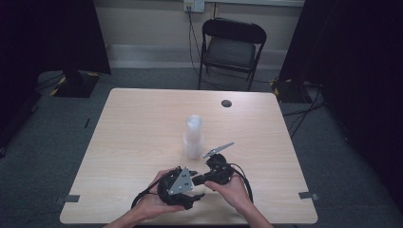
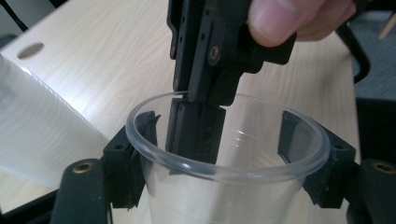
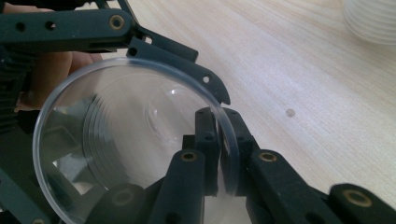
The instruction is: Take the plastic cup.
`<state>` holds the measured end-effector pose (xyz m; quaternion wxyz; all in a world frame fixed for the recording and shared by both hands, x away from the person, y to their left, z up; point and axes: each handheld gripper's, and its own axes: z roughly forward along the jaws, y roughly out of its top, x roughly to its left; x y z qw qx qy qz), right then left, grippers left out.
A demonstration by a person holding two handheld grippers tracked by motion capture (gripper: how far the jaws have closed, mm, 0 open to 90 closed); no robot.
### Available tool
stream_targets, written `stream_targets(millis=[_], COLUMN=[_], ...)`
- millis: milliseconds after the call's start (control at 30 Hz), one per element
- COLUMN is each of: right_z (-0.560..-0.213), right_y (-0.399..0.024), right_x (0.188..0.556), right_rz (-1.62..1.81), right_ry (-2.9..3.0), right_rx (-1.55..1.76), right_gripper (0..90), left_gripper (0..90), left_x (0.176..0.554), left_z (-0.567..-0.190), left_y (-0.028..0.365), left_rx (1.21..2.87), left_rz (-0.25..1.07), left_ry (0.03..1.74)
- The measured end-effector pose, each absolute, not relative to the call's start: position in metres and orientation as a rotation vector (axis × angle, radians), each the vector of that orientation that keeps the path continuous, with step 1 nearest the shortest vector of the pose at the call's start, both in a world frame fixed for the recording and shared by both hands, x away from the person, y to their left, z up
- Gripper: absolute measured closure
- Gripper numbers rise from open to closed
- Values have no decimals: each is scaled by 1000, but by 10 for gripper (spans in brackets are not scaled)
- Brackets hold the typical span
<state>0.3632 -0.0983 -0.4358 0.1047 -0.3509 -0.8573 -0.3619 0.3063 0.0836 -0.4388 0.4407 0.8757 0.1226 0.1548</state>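
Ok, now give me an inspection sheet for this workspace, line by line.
Surface: light wood table, one grommet hole, grey tape marks at the front corners.
Job's things: clear cup held near the front edge; cup stack upright mid-table.
Clutter: nothing seen.
Grippers: left gripper has its jaws either side of the cup below the rim, and whether they press on it cannot be told; right gripper pinches the rim, one jaw inside.
Cables: black cable loops from the right gripper.
Surroundings: folding chair, wall socket, dark curtains on both sides.
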Motion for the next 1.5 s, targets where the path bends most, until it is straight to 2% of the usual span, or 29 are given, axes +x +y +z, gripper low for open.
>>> stream_targets(millis=[100,267,367,433,767,1500], right_z=[-435,-433,-430,-428,-422,-411], right_y=[-99,-102,-105,-107,-113,-123], right_x=[364,364,364,364,364,367], right_rz=[-1086,-1117,-1156,-1176,-1275,-1422], right_ry=[-2524,-2531,-2532,-2535,-2516,-2484], right_rx=[-1032,-1055,-1067,-1072,-1084,-1090], right_gripper=[781,743,739,739,732,682], left_gripper=[291,293,293,295,298,302], left_x=[308,308,309,311,319,330], left_z=[-439,-439,-438,-438,-437,-436], left_y=[85,86,88,90,96,114], left_rx=[2169,2157,2142,2124,2066,2010], left_rz=[382,397,405,350,272,269], left_ry=[320,335,354,386,485,623])
